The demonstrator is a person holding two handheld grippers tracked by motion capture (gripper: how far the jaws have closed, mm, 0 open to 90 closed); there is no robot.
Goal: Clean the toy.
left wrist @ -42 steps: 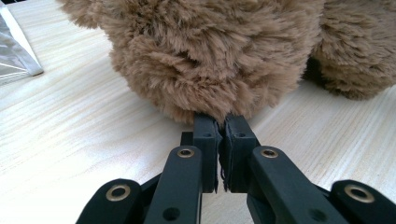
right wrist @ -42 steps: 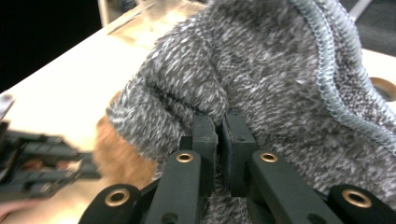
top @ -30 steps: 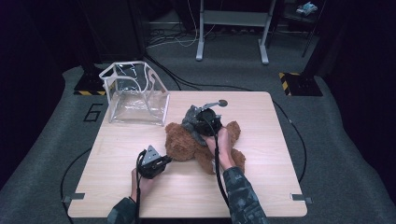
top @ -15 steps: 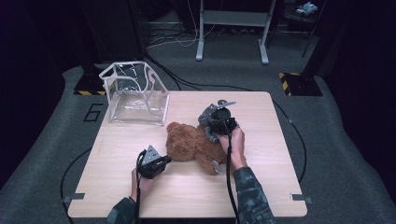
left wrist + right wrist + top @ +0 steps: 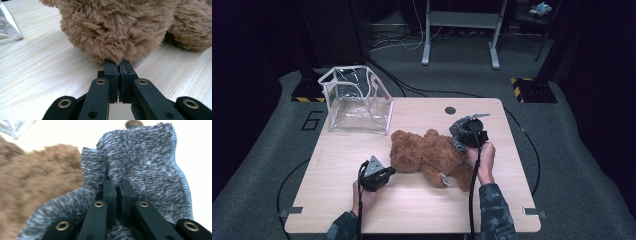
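The brown bear lies on the table, and both grippers have hold of things at it. The left gripper has its jaws clamped together on a tuft of the bear's fur, the plush bulging out just past the fingertips. The right gripper is pinched tight on a fold of grey knit cloth, which bunches up around its fingertips and spreads beyond them, the bear's fur just to one side. A clear bag stands well away from both.
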